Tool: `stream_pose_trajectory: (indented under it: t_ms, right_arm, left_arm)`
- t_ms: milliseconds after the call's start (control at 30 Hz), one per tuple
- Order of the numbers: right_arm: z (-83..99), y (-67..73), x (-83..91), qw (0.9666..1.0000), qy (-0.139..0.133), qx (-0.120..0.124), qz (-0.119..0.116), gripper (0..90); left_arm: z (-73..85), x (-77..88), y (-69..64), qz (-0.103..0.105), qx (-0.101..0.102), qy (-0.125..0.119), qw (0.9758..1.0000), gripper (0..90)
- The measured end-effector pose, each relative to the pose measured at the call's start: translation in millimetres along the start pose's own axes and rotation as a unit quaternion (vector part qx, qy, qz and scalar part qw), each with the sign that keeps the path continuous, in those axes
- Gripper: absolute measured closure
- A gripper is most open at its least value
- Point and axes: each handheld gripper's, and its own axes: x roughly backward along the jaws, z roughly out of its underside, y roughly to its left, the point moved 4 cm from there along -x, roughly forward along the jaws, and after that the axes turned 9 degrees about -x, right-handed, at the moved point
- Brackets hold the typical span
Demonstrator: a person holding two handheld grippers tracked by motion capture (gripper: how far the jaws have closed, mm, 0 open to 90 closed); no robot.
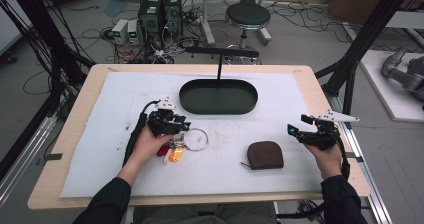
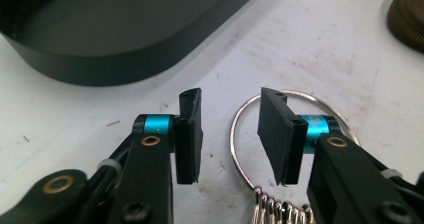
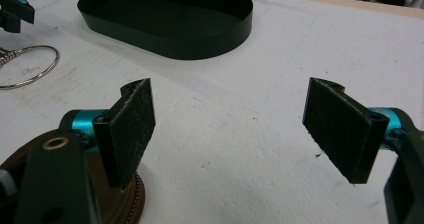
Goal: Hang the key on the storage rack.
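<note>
Keys on their ring lie on the surface near the tray, the left gripper apparently straddling the ring wire with jaws part-spread and not yet pinching, lift pending, while the right gripper hangs wide open.
</note>
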Motion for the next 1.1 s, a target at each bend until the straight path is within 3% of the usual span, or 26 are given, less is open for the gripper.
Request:
stream_pose_trajectory:
  t_ms: [367,567,800,933,1100]
  right_arm:
    - [1.7,-1.7,-0.2,1.0,-0.002,0.002,0.002,21.9]
    - [2.5,-3.9,1.0,1.0,-0.004,-0.003,0.004,21.9]
    - [3.1,-3.0,-0.5,1.0,0.0,0.001,0.003,21.9]
    - [3.2,-1.8,-0.9,1.0,0.0,0.0,0.003,21.9]
    - [2.7,-2.2,-1.0,1.0,-0.002,0.003,0.004,21.9]
  left_arm:
    - [4.7,-11.7,-3.6,0.004,-0.015,0.039,0.9991,66.4]
    - [7.3,-17.1,-6.4,-0.012,-0.029,0.07,0.9971,71.6]
    - [6.0,-17.6,-9.4,-0.03,-0.043,0.079,0.9955,76.7]
    - [5.0,-18.0,-12.3,-0.032,-0.06,0.085,0.994,81.1]
    - [4.3,-18.3,-14.2,-0.033,-0.066,0.086,0.9936,85.7]
